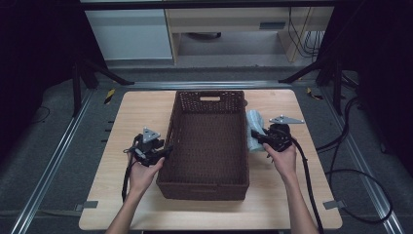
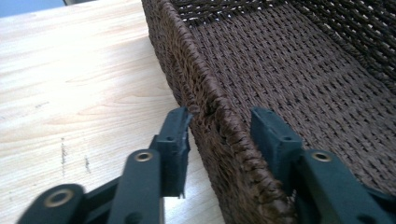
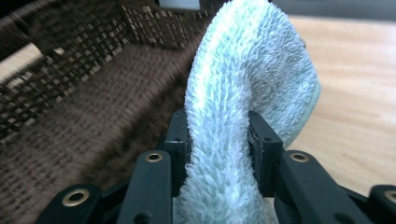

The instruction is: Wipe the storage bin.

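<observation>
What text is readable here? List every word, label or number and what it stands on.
None can be read. The wicker basket, the fluffy light-blue towel in the right gripper, the left gripper and the wooden table bear no writing. A grey plate on the cabinet is too small to read.

floor [image 1: 53,122]: grey carpet, metal rails [image 1: 48,168] along both sides | back: white cabinet [image 1: 129,34], pale wooden desk [image 1: 234,22] | surface [image 1: 131,112]: light wood | edges: dark, dimly lit | cables [image 1: 360,161]: black, lay at right
</observation>
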The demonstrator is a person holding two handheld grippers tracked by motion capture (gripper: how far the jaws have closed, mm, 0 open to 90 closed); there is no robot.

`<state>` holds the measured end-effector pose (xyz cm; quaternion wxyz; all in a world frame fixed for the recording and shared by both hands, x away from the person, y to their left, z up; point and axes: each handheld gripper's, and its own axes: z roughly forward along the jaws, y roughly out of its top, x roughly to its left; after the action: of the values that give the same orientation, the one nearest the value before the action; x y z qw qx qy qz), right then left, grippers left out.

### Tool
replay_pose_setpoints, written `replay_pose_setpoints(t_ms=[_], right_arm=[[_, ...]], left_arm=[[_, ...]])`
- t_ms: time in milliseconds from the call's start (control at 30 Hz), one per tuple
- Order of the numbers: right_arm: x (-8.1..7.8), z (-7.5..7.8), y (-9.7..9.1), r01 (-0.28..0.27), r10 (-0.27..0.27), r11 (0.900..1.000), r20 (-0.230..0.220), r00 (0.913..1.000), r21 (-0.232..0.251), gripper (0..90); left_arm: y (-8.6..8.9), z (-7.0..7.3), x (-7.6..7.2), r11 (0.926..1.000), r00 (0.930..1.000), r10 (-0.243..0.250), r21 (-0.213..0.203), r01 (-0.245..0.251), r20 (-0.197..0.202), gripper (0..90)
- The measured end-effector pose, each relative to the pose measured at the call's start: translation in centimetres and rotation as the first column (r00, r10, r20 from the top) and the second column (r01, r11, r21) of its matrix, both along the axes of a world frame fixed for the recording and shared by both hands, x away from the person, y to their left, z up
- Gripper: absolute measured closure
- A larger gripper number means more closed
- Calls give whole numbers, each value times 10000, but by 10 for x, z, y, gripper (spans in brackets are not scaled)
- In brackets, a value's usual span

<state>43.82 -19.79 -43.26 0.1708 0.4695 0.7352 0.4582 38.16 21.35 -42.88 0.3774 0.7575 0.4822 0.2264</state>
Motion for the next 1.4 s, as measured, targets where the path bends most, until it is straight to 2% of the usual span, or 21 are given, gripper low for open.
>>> replay_pose_setpoints(t_ms=[100,200,433,567,600,667,800,933,1100,1167,1300,1400], right_arm=[[-3,1,1,-15,15,10000,-6,10000,-92,671],[-3,-9,2,48,-52,9998,-190,9998,-183,671],[-2,-40,4,289,-314,9991,-884,9956,-298,670],[-1,-50,5,382,-458,9971,-1186,9919,-655,669],[-1,-52,5,399,-497,9959,-1216,9913,-813,669],[-2,-53,5,392,-488,9960,-1204,9915,-808,669],[-4,-47,5,311,-372,9980,-1141,9928,-550,669],[-10,-30,3,157,-167,9998,-767,9969,-137,669],[-20,-7,1,-93,92,9999,-235,9997,-56,669],[-23,-1,1,-143,143,9999,-96,9999,-42,669],[-25,2,0,-132,131,9999,-100,9999,-100,669],[-25,-5,1,-140,134,9996,-220,9997,-248,669]], left_arm=[[3,2,-1,9998,9999,-144,-105,144,46,469],[4,6,-5,9994,9995,-298,-194,300,141,463],[5,5,-10,9980,9979,-610,-168,606,-204,527],[4,1,-11,9974,9963,-718,-92,715,-480,539],[4,1,-12,9973,9961,-725,-167,718,-507,540],[5,0,-13,9966,9954,-766,-352,746,-574,546],[3,0,-15,9967,9955,-738,-387,715,-596,609],[2,1,-16,9981,9974,-424,-467,397,-589,654],[1,1,-15,9991,9990,-116,-415,98,-421,688],[-1,2,-15,9996,9994,-51,-263,42,-337,694],[-1,1,-13,9995,9995,36,-312,-45,-303,698],[-1,1,-11,9994,9995,82,-334,-92,-290,699]])
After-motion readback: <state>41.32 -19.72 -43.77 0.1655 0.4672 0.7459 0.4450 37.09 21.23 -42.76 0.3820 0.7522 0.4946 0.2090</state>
